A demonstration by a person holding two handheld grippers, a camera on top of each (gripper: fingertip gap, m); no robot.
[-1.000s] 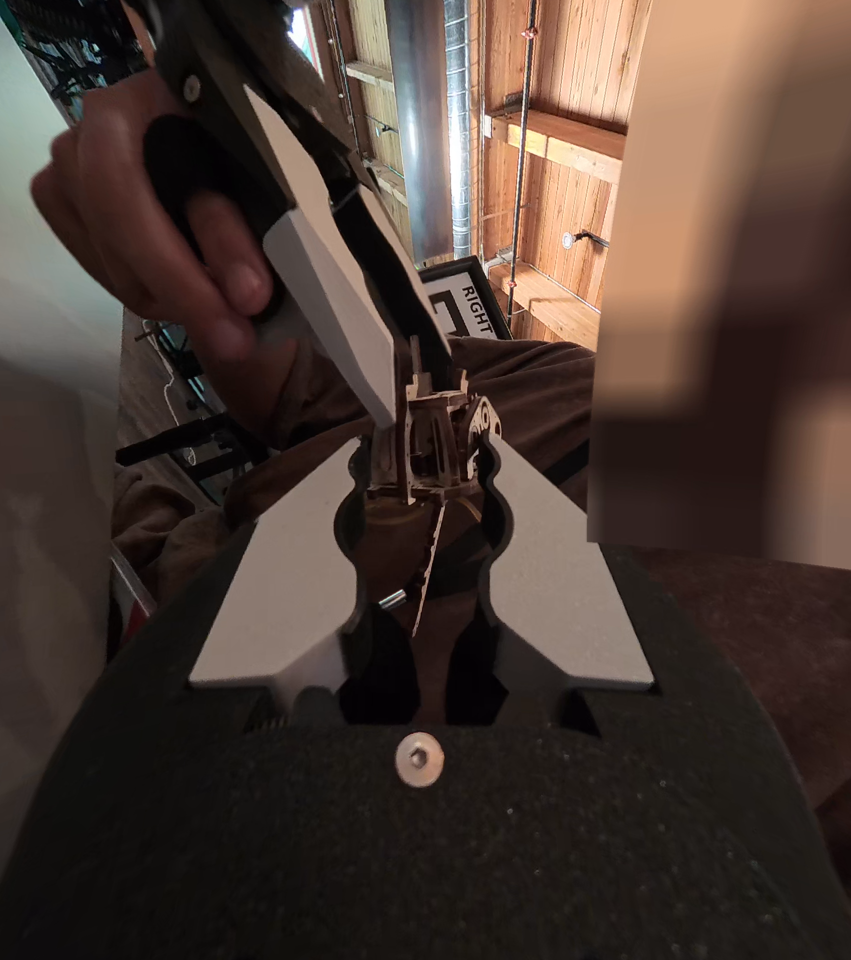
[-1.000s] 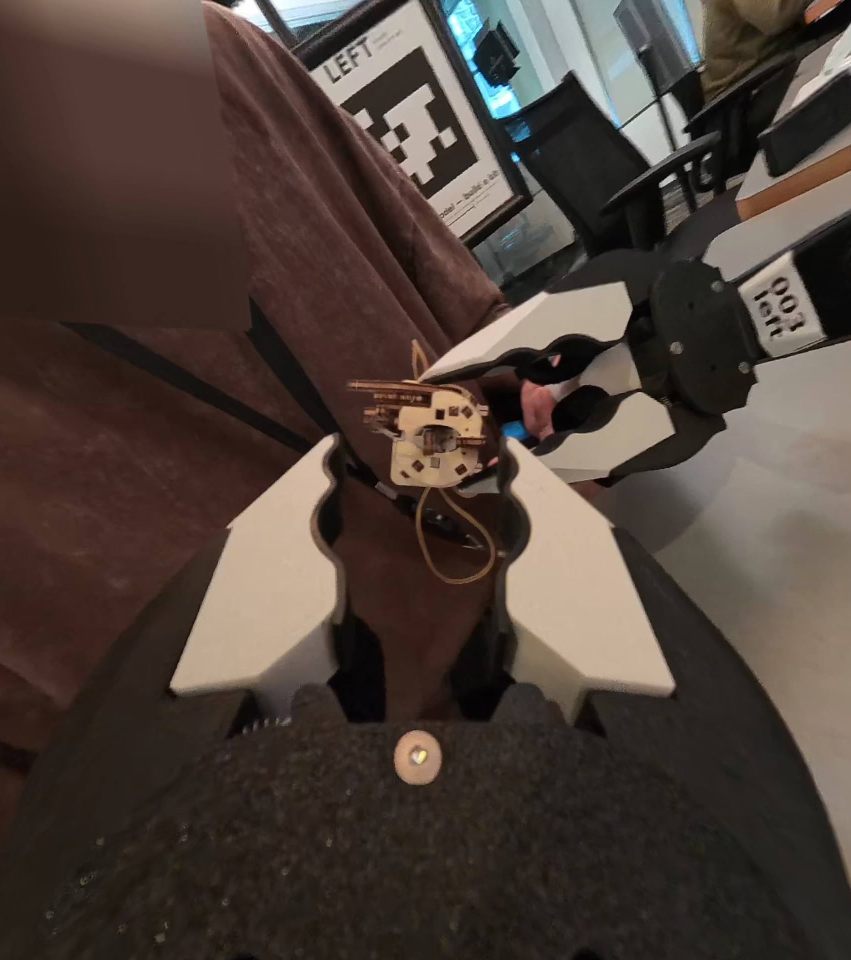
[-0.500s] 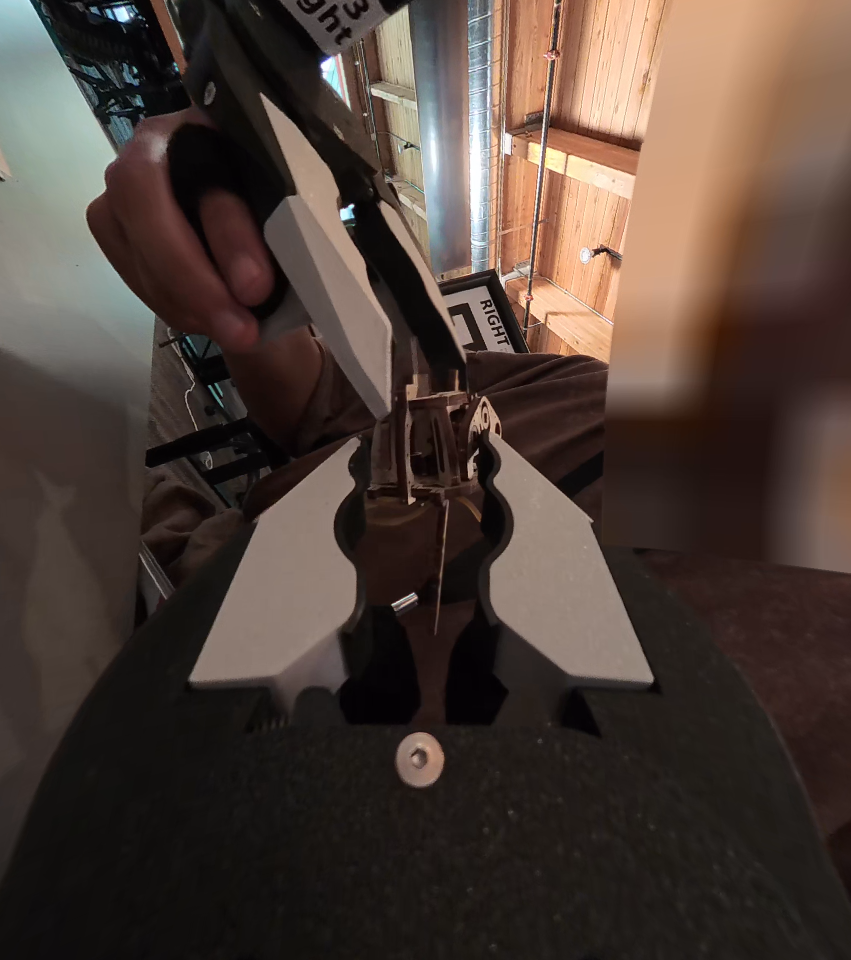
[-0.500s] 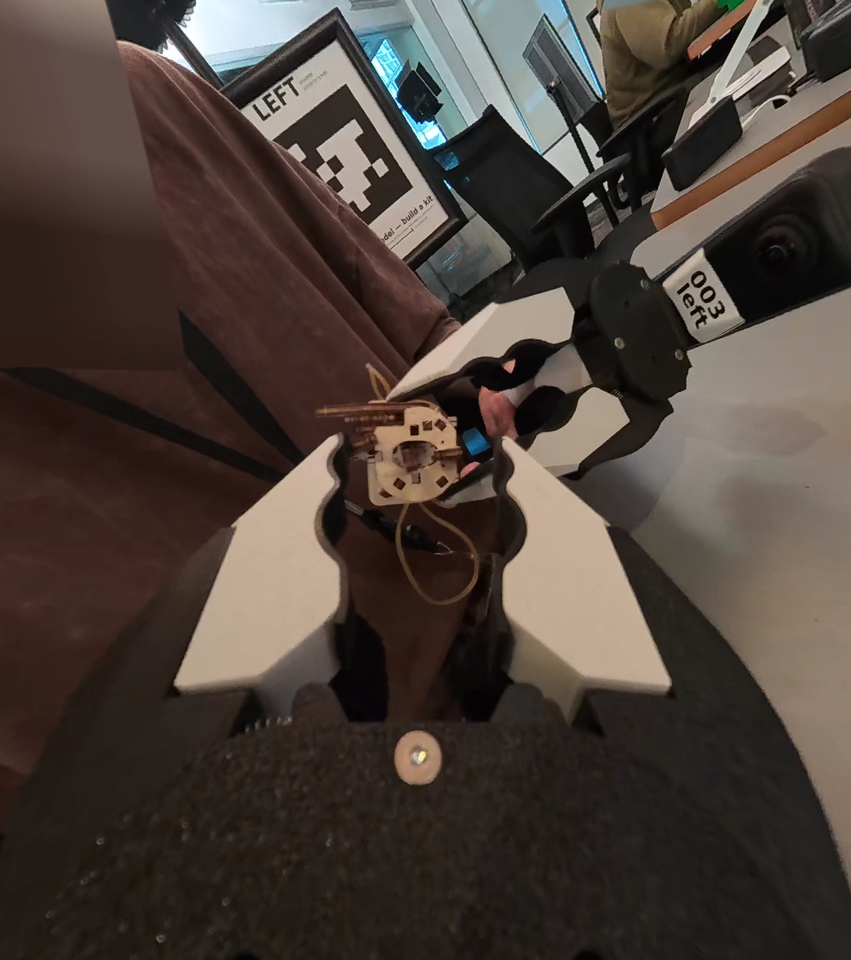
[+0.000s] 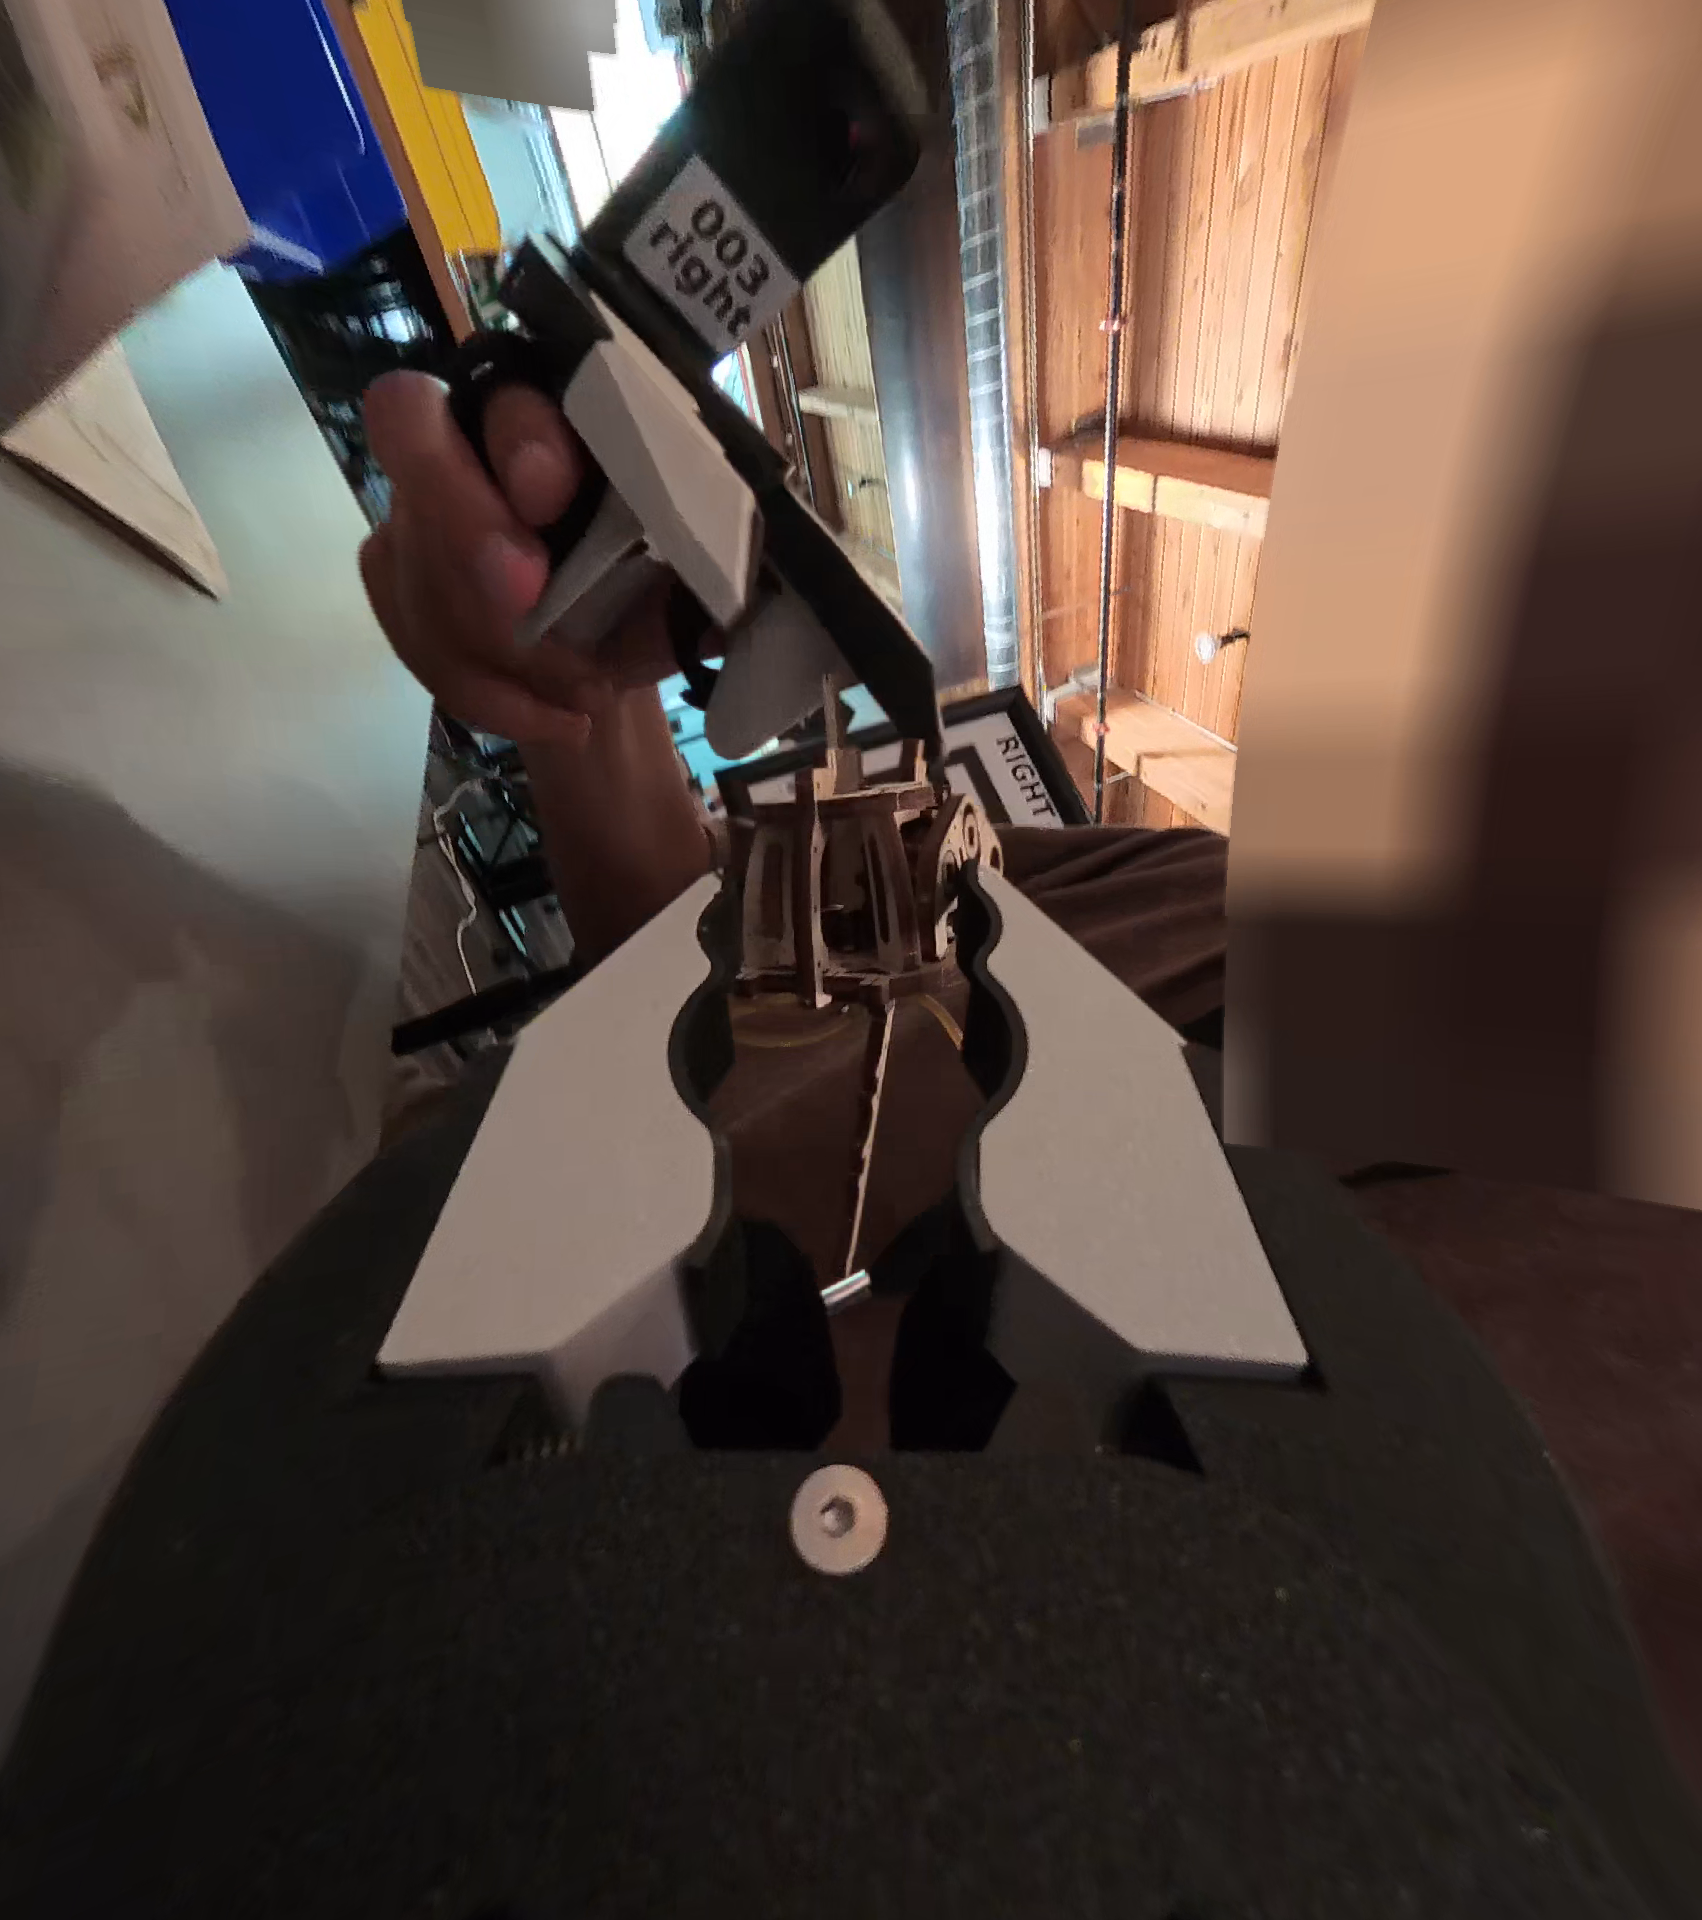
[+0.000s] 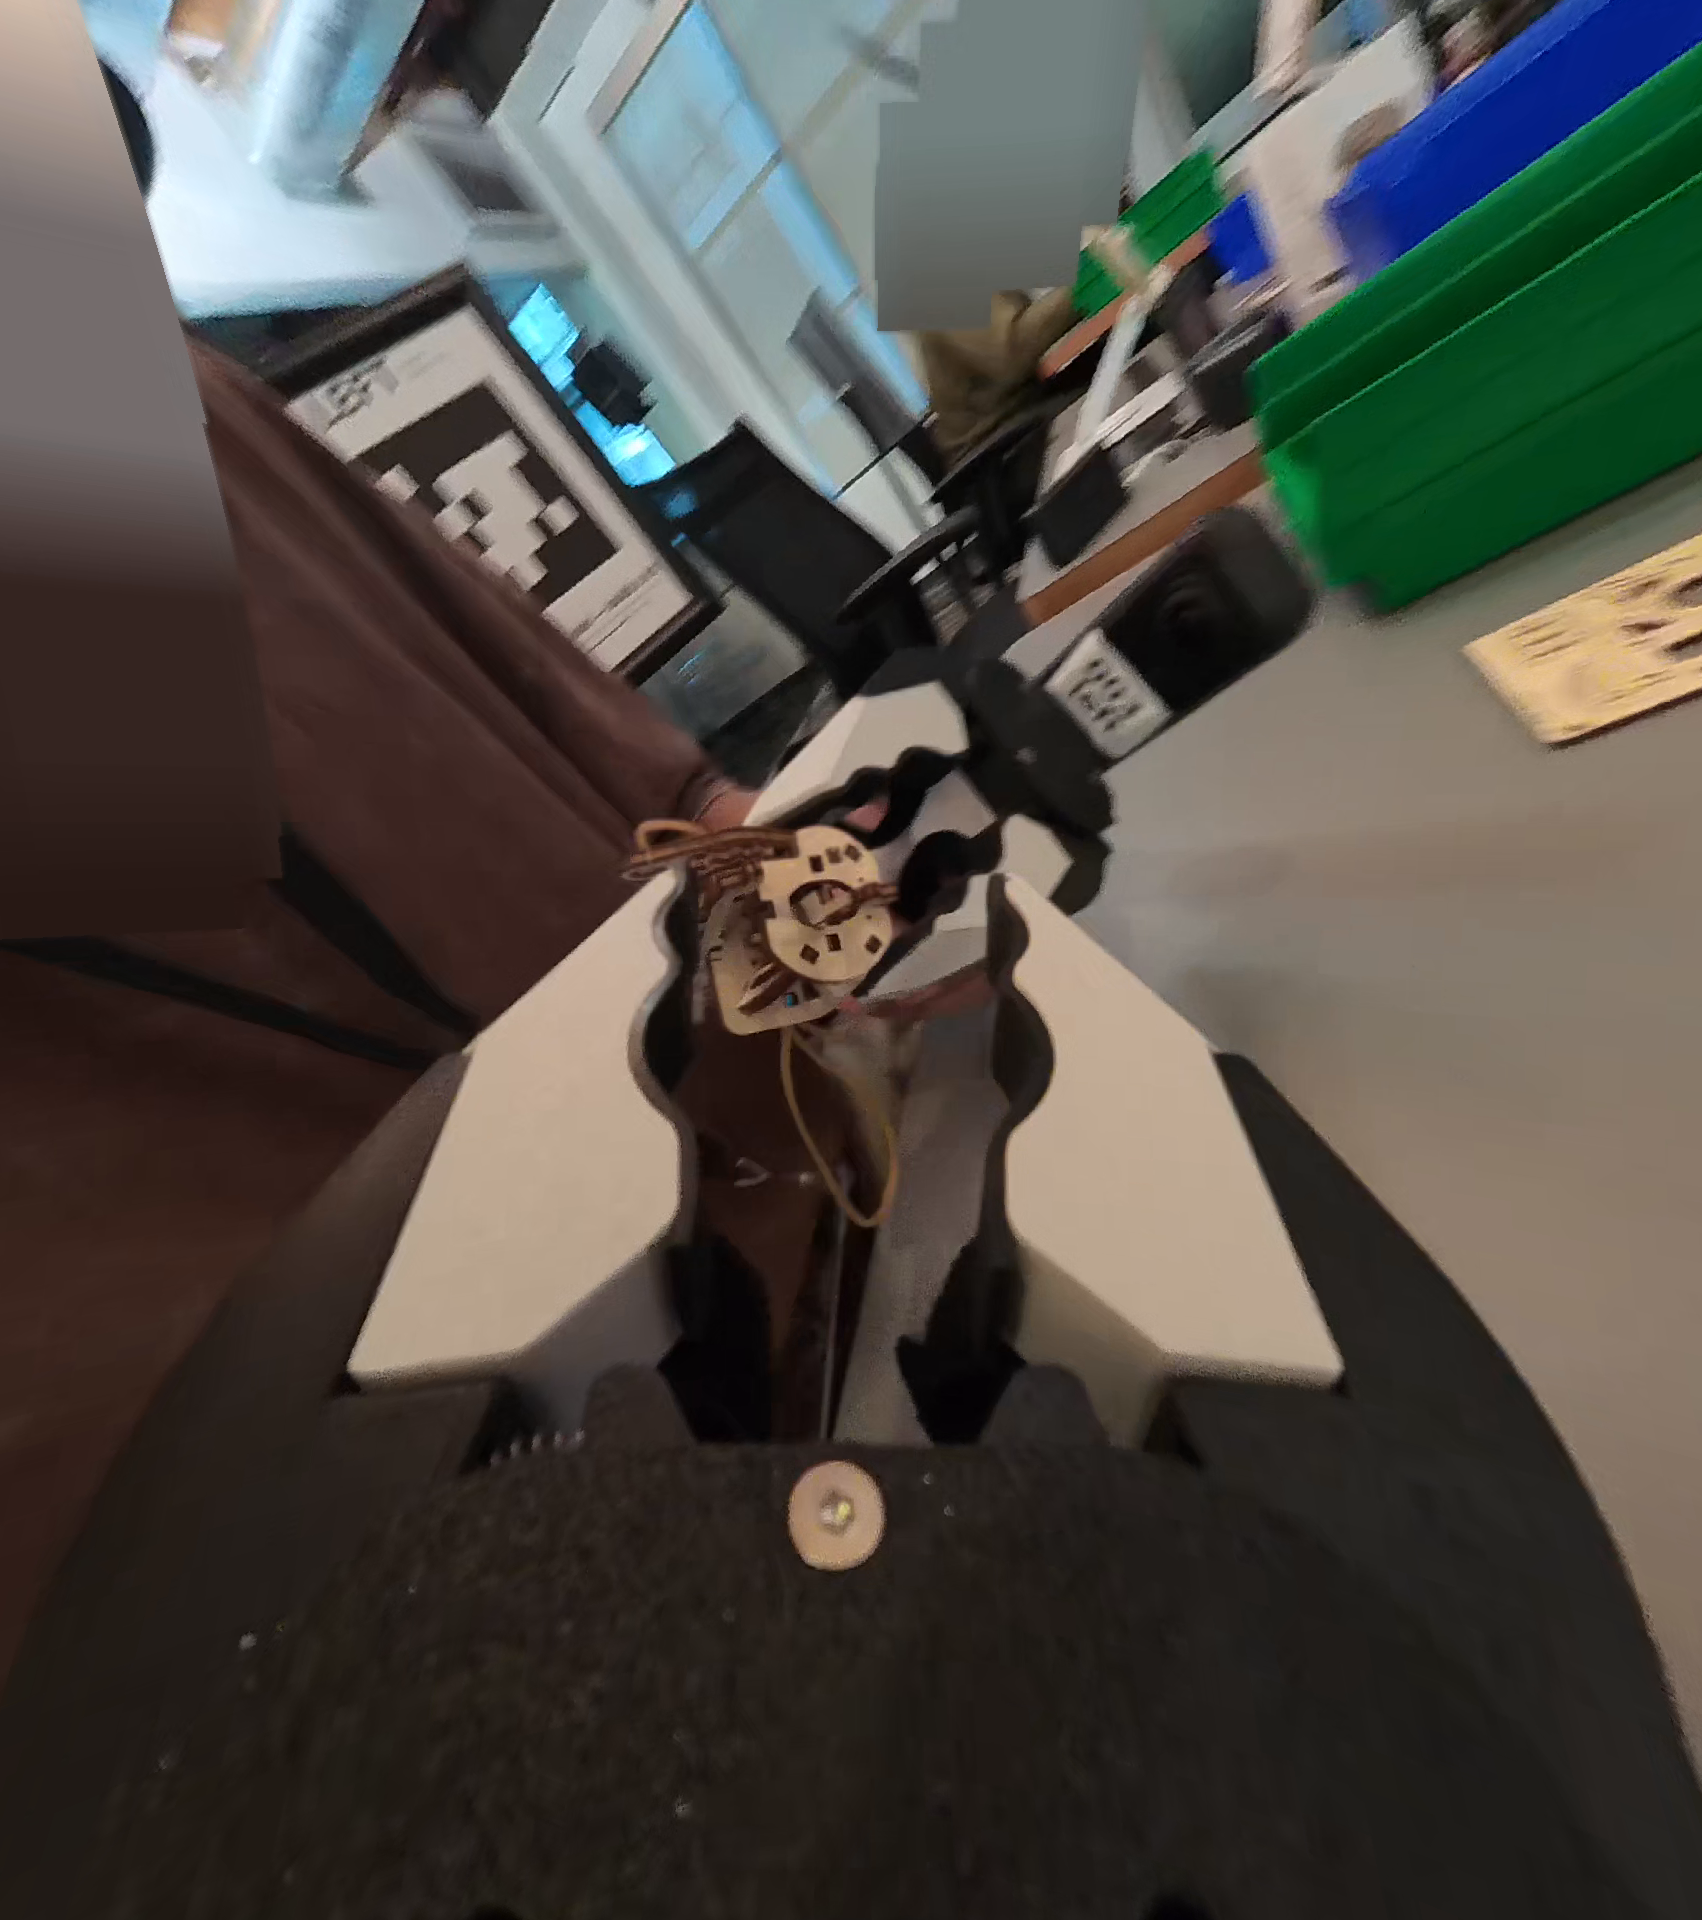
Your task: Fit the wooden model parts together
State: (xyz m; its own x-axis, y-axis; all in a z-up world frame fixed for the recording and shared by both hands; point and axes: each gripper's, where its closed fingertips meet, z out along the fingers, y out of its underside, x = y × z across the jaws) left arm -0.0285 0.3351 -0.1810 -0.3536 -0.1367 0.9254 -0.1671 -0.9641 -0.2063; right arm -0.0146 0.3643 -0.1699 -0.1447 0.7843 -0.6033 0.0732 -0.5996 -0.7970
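A small wooden model (image 5: 842, 883), a cage of thin laser-cut ribs, sits between the fingertips of my left gripper (image 5: 842, 914), which is shut on it. A thin toothed strip (image 5: 870, 1132) with a metal pin hangs from it. My right gripper (image 5: 831, 727) comes down from the upper left, its tips astride the model's top. In the right wrist view the model's round pale plate (image 6: 811, 935) sits between the tips of my right gripper (image 6: 831, 914). A rubber band (image 6: 842, 1143) hangs below. The left gripper (image 6: 940, 831) holds the far side.
A person's hand (image 5: 473, 582) grips the right tool and a brown garment (image 6: 431, 748) is close behind the model. On the grey table (image 6: 1449, 1039) lie a cut-out wooden sheet (image 6: 1657, 644) and green bins (image 6: 1553, 364). A framed marker board (image 6: 514, 520) stands behind. Only a small space, under 4 cm, lies between the two pairs of fingers.
In the left wrist view the right gripper has swung from the model's left side up to its top. Both views have tilted, and the model has turned slightly in the right wrist view.
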